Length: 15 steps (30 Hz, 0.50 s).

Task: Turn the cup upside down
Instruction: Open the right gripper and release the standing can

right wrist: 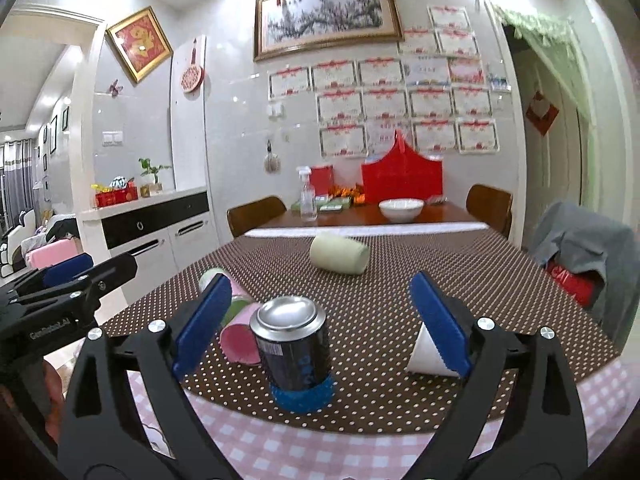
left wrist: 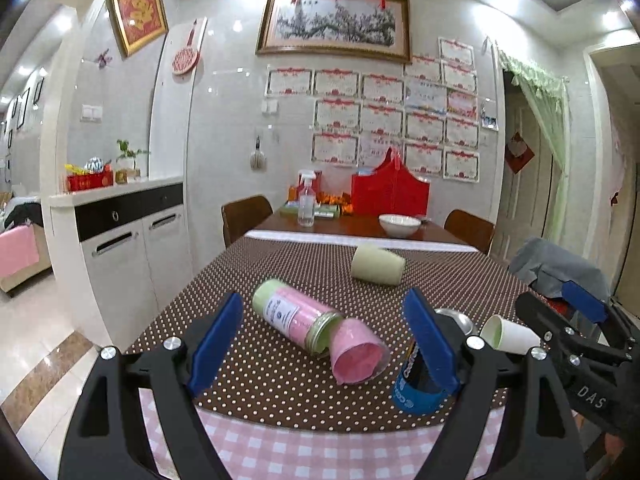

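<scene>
A pink cup lies on its side on the dotted brown tablecloth, mouth toward me; it also shows in the right wrist view. A white paper cup lies on its side to the right, partly hidden behind my right finger in the right wrist view. A pale green cup lies on its side farther back. My left gripper is open above the pink cup. My right gripper is open around the dark can, touching nothing.
A dark can on a blue base stands upright near the front edge. A green-capped pink jar lies beside the pink cup. A white bowl, spray bottle and red bag sit at the back. Chairs flank the table.
</scene>
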Tool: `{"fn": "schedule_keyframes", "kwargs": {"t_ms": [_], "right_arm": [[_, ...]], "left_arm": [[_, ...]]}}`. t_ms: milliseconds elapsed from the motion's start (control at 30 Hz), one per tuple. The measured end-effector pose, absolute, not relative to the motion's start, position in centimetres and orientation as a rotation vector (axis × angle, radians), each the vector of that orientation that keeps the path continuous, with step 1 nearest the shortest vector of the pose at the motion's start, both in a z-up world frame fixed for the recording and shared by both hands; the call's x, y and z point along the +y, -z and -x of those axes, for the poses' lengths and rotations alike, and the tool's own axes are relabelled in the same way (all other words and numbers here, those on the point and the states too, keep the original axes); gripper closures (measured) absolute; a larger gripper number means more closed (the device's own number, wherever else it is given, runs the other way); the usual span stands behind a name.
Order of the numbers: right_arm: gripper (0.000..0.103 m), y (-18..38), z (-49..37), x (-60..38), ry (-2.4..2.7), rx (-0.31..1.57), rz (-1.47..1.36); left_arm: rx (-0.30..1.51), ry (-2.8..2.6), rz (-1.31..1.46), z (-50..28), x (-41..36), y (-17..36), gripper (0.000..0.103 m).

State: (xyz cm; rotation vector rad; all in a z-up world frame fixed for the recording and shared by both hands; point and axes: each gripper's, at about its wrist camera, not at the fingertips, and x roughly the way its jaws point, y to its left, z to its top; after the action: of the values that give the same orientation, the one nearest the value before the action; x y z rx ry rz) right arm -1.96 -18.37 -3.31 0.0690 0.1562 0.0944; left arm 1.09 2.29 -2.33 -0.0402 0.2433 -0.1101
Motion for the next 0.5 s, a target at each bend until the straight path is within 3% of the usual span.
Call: {"fn": "schedule_keyframes", "kwargs": {"t_ms": [500], "right_arm": [[0.008, 3.2, 3.2, -18.8, -0.097, 0.091, -0.055]], "left_arm": [[0.154, 0.085, -0.042, 0.8, -0.3, 2.1, 0.020]]}}
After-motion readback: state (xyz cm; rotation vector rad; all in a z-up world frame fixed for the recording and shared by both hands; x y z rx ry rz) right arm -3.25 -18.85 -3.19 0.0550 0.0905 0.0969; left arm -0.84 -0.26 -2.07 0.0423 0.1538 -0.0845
